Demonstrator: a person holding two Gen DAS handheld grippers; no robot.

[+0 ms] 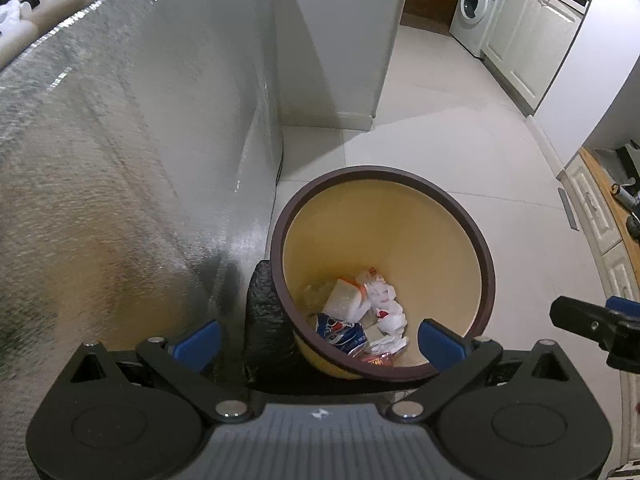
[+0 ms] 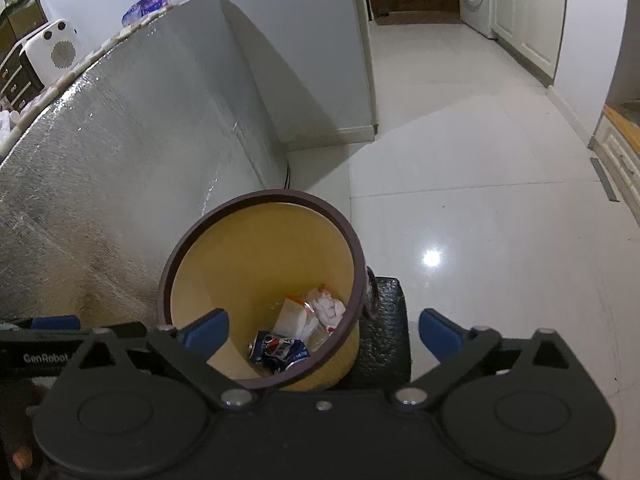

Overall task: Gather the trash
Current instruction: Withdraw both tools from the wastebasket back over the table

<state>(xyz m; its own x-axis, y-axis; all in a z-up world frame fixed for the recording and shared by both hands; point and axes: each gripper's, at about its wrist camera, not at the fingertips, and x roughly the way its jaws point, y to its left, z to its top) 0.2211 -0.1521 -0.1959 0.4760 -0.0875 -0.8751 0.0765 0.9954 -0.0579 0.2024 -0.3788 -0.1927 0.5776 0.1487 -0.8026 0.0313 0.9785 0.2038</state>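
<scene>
A bin with a yellow inside and a dark brown rim (image 1: 372,171) (image 2: 260,197) stands on the floor below both grippers. At its bottom lie a crushed blue soda can (image 1: 340,330) (image 2: 280,350), a white carton (image 1: 344,300) (image 2: 294,316) and crumpled white wrappers (image 1: 386,304) (image 2: 328,304). My left gripper (image 1: 320,340) hangs open above the bin's near rim, with nothing between its blue pads. My right gripper (image 2: 324,330) is also open and holds nothing; it hovers over the bin's right side. Each gripper shows at the edge of the other's view.
A black textured roll (image 1: 268,320) (image 2: 384,328) leans against the bin. A tall foil-covered panel (image 1: 120,160) (image 2: 100,160) rises to the left of the bin. White floor tiles (image 2: 480,200) stretch to the right towards a washing machine (image 1: 476,8) and cabinets.
</scene>
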